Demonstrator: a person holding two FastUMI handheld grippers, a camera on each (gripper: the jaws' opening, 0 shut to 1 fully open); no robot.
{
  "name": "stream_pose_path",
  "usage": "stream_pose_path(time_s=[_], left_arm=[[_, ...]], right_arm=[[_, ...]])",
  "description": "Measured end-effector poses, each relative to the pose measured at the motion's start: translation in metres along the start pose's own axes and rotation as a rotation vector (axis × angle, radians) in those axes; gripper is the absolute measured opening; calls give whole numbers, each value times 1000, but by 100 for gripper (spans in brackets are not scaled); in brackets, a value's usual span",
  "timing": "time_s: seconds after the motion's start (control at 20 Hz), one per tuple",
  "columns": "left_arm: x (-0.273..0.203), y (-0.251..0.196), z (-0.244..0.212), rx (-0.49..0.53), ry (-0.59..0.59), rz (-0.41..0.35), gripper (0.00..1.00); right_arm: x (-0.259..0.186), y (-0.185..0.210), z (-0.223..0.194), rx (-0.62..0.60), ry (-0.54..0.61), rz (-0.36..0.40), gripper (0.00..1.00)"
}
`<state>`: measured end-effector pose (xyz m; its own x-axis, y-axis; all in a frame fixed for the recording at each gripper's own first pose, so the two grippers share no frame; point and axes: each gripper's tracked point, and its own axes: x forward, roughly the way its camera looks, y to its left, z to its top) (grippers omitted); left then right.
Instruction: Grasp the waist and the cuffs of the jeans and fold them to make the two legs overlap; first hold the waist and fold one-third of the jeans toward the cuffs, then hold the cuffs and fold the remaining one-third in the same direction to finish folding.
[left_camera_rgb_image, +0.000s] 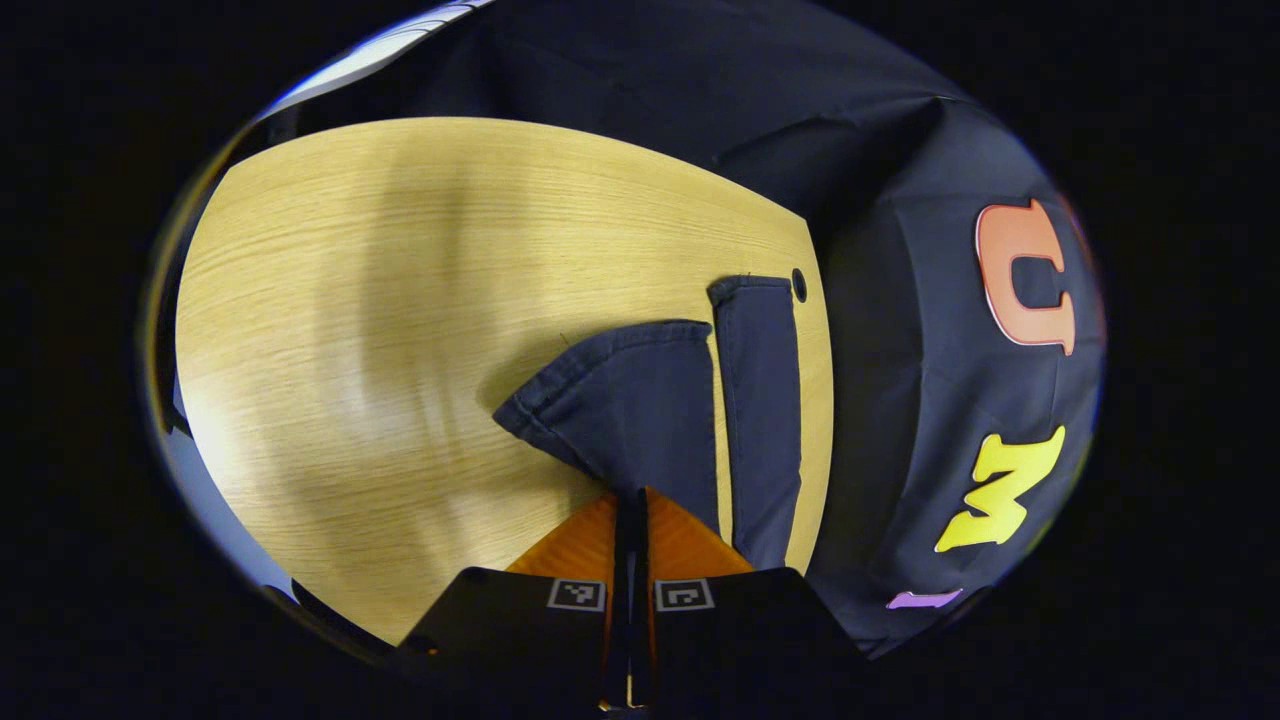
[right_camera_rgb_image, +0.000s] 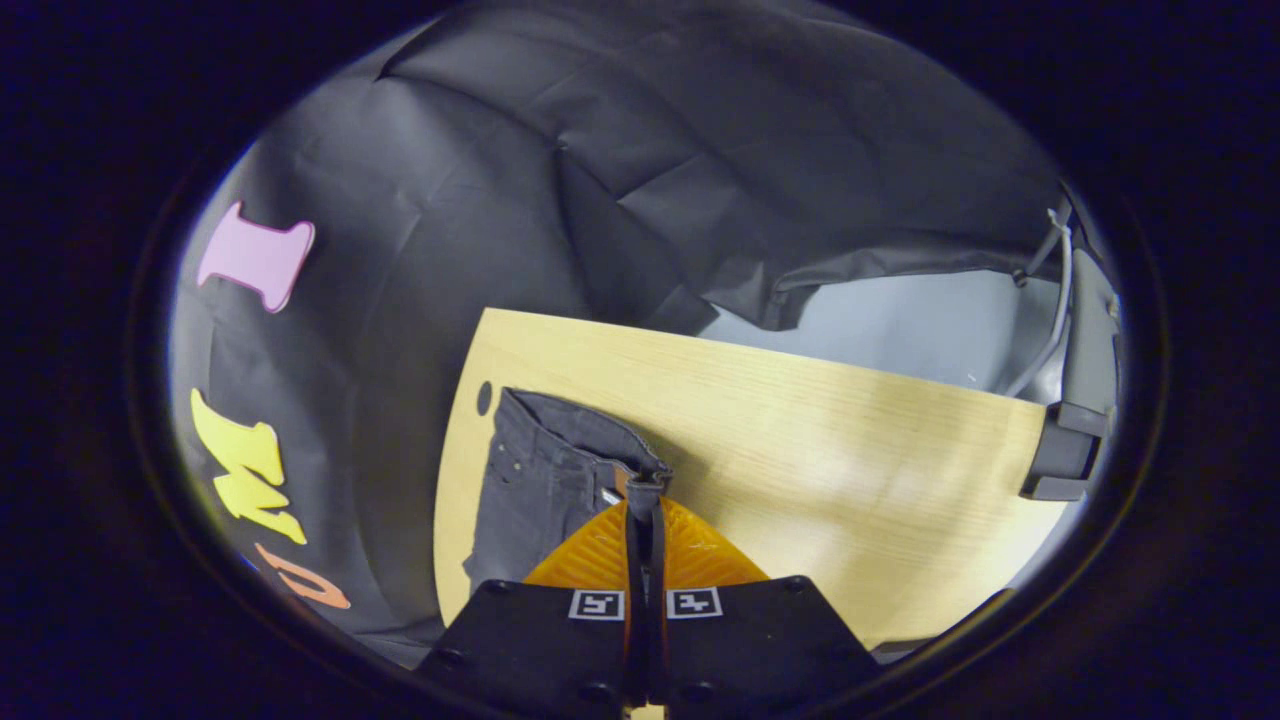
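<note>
Dark jeans lie on a light wooden table (left_camera_rgb_image: 400, 300). In the left gripper view, the near leg's cuff (left_camera_rgb_image: 630, 400) is lifted off the table, and my left gripper (left_camera_rgb_image: 630, 495) is shut on its hem. The other leg (left_camera_rgb_image: 760, 400) lies flat beside it, along the table's right edge. In the right gripper view, the jeans' waist (right_camera_rgb_image: 545, 460) rests near the table's left edge, and my right gripper (right_camera_rgb_image: 645, 490) is shut on the waistband, which is raised a little at the fingertips.
Black cloth walls rise close behind the table edge on the jeans' side. A small dark hole (left_camera_rgb_image: 798, 285) sits in the tabletop by the flat cuff. A grey stand with a cable (right_camera_rgb_image: 1075, 400) stands past the table's far right end. Bare wood (right_camera_rgb_image: 850, 450) spreads beside the jeans.
</note>
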<state>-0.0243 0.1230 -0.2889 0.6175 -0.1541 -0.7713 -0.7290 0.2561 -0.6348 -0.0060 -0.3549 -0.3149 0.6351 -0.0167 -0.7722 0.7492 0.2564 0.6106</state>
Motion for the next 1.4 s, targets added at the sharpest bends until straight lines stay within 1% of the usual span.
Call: stream_pose_path(time_s=[0.15,0.2,0.35,0.5,0.65,0.7,0.75,0.8,0.85,0.9,0.95,1.0,1.05,1.2,1.3,1.4], left_arm=[[-15,-12,5,42,14,15,4],[-18,-19,10,50,17,9,4],[-26,-44,23,36,25,-12,4],[-24,-64,32,30,43,-21,4],[-18,-87,41,62,59,-20,4],[-14,-95,46,70,64,-18,4],[-8,-103,50,76,69,-14,4],[-2,-110,54,81,75,-7,4],[7,-117,59,88,82,7,4],[17,-124,62,102,89,19,4],[26,-131,65,125,98,35,4],[36,-137,68,156,103,50,4],[47,-147,71,186,106,55,4],[86,-167,81,299,107,80,4],[111,-178,83,368,108,95,4],[131,-185,87,402,117,102,4]], right_arm=[[-11,19,-2,-4,14,33,1],[-15,27,-3,1,22,45,1],[-18,53,0,-28,38,69,1],[-20,91,5,-35,51,111,1],[-12,123,12,-74,57,126,1],[-9,135,14,-87,60,132,5],[-3,146,16,-95,63,136,1],[3,155,18,-101,69,139,5],[12,164,22,-102,71,139,1],[21,169,25,-104,75,137,5],[31,175,29,-101,78,137,5],[42,180,31,-98,83,135,5],[53,185,33,-96,87,132,1],[92,194,36,-117,98,115,0],[109,199,38,-119,110,125,1],[127,198,38,-117,117,121,1]])
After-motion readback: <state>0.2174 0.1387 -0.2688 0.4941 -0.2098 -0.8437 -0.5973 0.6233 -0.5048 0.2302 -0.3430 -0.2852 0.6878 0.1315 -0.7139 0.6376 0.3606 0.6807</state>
